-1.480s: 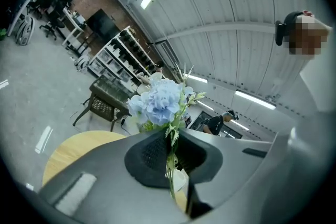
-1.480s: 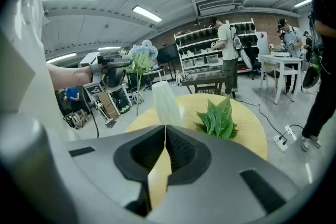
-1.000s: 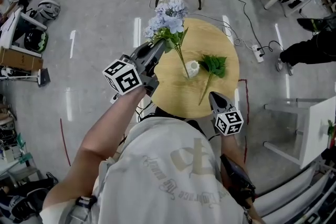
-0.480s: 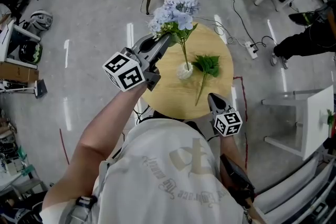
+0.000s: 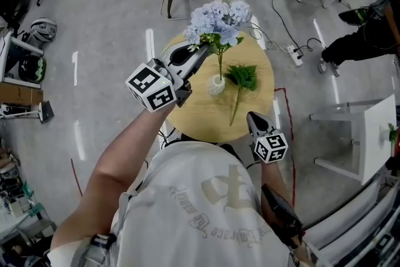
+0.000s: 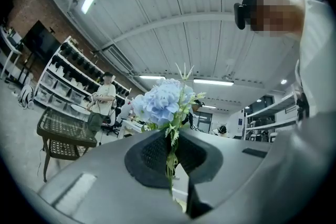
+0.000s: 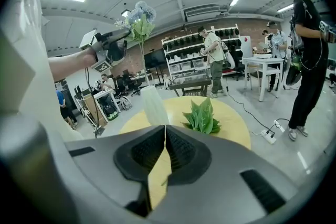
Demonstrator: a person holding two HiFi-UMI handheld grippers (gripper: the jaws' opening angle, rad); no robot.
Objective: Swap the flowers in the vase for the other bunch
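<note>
Your left gripper (image 5: 200, 51) has its jaws pinched on the thin green stem of the blue flower bunch (image 5: 219, 14), just below the blooms. The bunch hangs upright over the white vase (image 5: 215, 85), which stands near the middle of the round wooden bench (image 5: 200, 119). The stem's lower end reaches the vase mouth; whether it is inside cannot be told. The leafy green bunch (image 5: 244, 76) lies flat on the bench just right of the vase. Your right gripper (image 5: 252, 117) sits at the bench's near edge, jaws pressed together on nothing.
</note>
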